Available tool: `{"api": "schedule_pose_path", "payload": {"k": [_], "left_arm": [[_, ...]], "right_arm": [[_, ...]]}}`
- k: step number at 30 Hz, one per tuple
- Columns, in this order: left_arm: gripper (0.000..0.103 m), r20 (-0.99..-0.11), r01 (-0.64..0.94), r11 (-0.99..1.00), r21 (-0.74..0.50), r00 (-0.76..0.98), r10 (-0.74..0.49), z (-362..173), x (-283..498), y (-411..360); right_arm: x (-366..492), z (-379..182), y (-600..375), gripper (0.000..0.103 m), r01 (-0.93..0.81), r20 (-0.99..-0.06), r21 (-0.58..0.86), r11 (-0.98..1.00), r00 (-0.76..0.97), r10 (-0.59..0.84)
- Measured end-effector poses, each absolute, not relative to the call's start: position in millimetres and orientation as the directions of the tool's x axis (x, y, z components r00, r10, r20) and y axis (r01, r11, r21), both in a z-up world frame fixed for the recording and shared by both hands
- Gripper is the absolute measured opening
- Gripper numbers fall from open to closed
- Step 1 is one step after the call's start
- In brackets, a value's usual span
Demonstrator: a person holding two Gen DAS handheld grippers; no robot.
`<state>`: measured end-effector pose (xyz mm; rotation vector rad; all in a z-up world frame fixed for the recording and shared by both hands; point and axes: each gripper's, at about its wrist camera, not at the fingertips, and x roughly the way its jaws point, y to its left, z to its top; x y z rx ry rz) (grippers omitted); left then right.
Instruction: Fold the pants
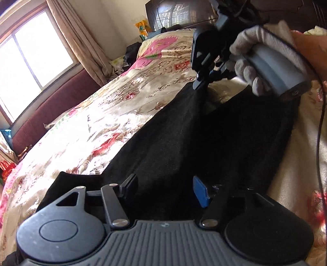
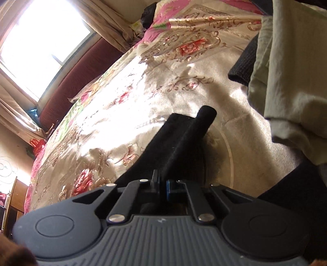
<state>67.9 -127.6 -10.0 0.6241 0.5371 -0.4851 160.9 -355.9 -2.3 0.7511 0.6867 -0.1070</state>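
Black pants (image 1: 184, 139) lie spread on a floral bedspread (image 1: 98, 122). My left gripper (image 1: 165, 187) is open, low over the near end of the pants, with fabric between its fingers. My right gripper (image 1: 201, 82), held in a gloved hand, is shut on the far edge of the pants and lifts it into a peak. In the right wrist view, my right gripper (image 2: 162, 185) is shut on a ridge of the black pants (image 2: 175, 147), which run away from it over the bedspread (image 2: 122, 114).
A pale green cloth (image 2: 286, 81) and a dark knitted item (image 2: 244, 65) lie on the bed to the right. A window with curtains (image 1: 30, 53) and a maroon padded ledge (image 1: 53, 110) stand on the left. A dark headboard (image 1: 173, 14) is at the far end.
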Motion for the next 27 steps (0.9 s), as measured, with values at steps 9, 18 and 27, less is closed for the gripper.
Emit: {"api": "schedule_pose_path", "payload": {"k": [9,18,27], "left_arm": [[0.029,-0.596,0.551,0.725,0.414,0.766,-0.241,16.3,81.8,-123.8],[0.026,-0.610,0.611,0.678,0.409,0.736,-0.294,27.3,36.2,-104.7],[0.029,-0.663,0.642,0.615,0.458,0.708,-0.246,-5.3,34.4,-122.8]], "right_arm": [[128.7,70.1,-355.4,0.005,0.175,-0.490,0.611,0.772,0.849,0.196],[28.3,74.7,-368.0,0.004,0.149,-0.469,0.507,0.849,0.874,0.127],[33.0,-13.2,-392.2,0.009,0.325,-0.629,0.571,0.754,0.764,0.146]]}}
